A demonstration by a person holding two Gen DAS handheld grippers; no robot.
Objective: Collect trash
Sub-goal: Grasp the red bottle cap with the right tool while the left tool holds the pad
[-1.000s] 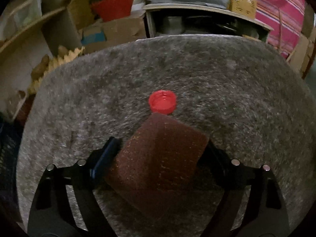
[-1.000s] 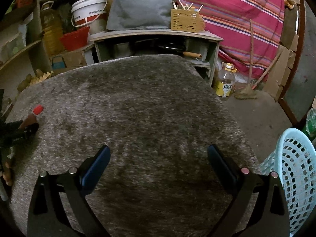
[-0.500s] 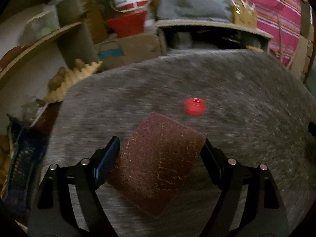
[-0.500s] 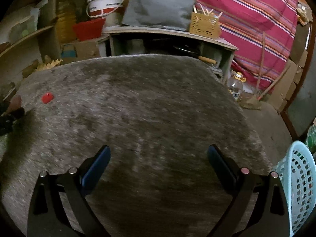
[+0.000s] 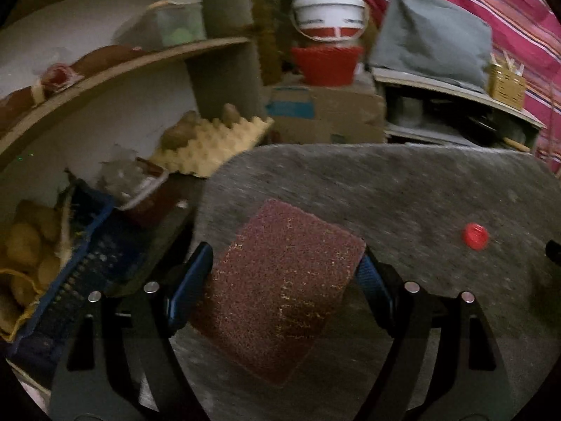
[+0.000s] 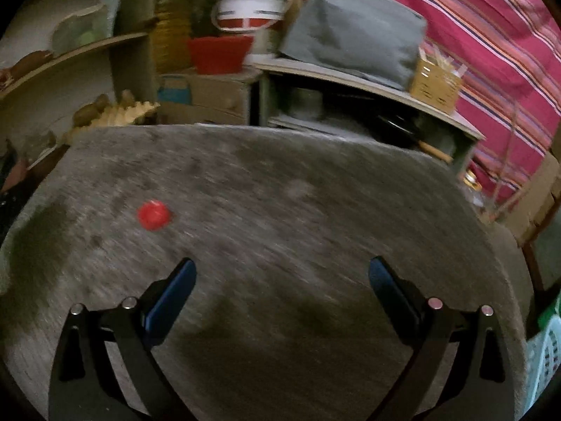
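Note:
My left gripper (image 5: 285, 266) is shut on a dark red scouring pad (image 5: 280, 294) and holds it tilted above the left edge of the grey fuzzy table (image 5: 403, 189). A red bottle cap (image 5: 475, 235) lies on the table to the right of the pad. In the right wrist view the red bottle cap (image 6: 153, 214) lies ahead and to the left of my right gripper (image 6: 282, 280), which is open and empty over the table (image 6: 298, 210).
A light blue mesh basket (image 6: 547, 354) stands off the table's right edge. Left of the table are a blue crate (image 5: 80, 266) and an egg tray (image 5: 210, 144). Behind are a cardboard box (image 5: 326, 112), a red tub (image 5: 326, 65) and a shelf unit (image 6: 368, 105).
My left gripper has swung left with the pad, so the cap now lies far to its right. My right gripper has moved left and closer to the cap; the basket has slid nearly out of view.

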